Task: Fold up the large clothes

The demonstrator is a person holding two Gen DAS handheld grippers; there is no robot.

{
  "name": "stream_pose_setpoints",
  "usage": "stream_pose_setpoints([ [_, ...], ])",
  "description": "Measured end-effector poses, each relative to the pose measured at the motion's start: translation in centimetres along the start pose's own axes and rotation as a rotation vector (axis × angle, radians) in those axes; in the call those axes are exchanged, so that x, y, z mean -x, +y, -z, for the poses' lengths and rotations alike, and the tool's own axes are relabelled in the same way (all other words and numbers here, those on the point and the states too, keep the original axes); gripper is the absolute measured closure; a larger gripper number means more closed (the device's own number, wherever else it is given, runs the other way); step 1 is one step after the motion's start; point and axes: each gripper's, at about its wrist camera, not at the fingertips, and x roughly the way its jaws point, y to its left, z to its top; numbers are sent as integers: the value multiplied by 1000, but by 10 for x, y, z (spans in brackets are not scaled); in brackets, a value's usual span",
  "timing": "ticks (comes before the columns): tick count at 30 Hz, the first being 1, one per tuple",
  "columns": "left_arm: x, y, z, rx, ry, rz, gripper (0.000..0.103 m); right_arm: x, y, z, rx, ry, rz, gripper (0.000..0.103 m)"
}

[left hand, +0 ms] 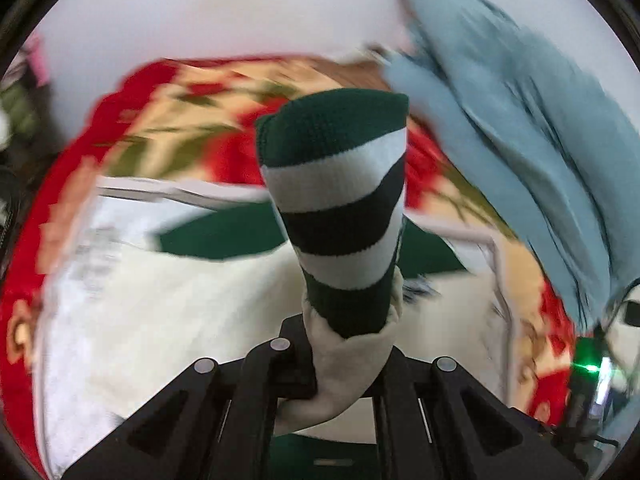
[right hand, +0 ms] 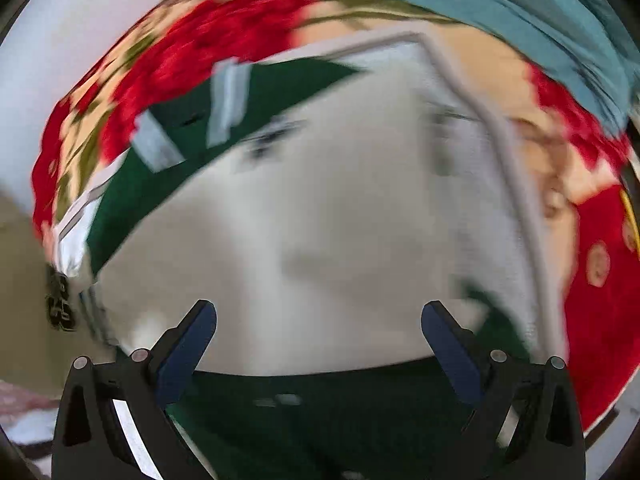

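Left wrist view shows my left gripper (left hand: pixel 340 364) with its jaws pinched tight on the cream sleeve (left hand: pixel 344 372) just behind its green-and-white striped cuff (left hand: pixel 340 208), so the cuff stands up ahead of the fingers; I judge that grip lets me carry the sleeve across the body of the sweater (left hand: pixel 168 320) for a fold. That cream and dark green sweater lies spread on a red floral blanket (left hand: pixel 200 120), flat enough to fold in place. A pale blue cloth (left hand: pixel 520 140) is heaped beyond it. Right wrist view, much blurred, has my right gripper (right hand: pixel 320 344) with jaws spread wide and nothing between them, above the cream panel.
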Motion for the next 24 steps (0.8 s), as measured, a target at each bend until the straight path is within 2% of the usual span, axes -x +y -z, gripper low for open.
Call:
stream_pose_setpoints([
  [2,-31,-47,9,-59,53,9,99,0,-44,-5,-36,5,13,0],
  [4,-61,-84,24,-123,101,-23,99,-3,-84,-8,-65,17,20,0],
  [7,-90,-106,32,-181,167,-53,95,-7,-125,-11,-85,22,15,0],
  [8,-92,-104,33,-181,170,-52,90,-8,-137,-12,-94,21,0,0],
  [10,-94,-104,35,-169,175,-16,63,-10,-158,-15,-109,29,-28,0],
  [11,-95,-105,36,-160,190,31,17,-12,-166,-17,-119,34,-39,0],
  [12,-90,-103,36,-148,184,58,0,-12,-172,-17,-126,38,-50,0],
  [13,-86,-103,38,-137,168,78,0,-14,-179,-18,-139,46,-72,0],
  [18,-67,-85,35,-83,163,44,0,-13,-193,-25,-176,84,-192,0],
  [20,-62,-61,26,-50,141,-8,0,-13,-190,-31,-174,112,-261,0],
  [22,-51,-32,22,-6,103,-116,0,-15,-179,-36,-129,141,-314,0],
  [24,-50,-10,23,5,82,-209,0,-22,-158,-36,-21,189,-332,0],
])
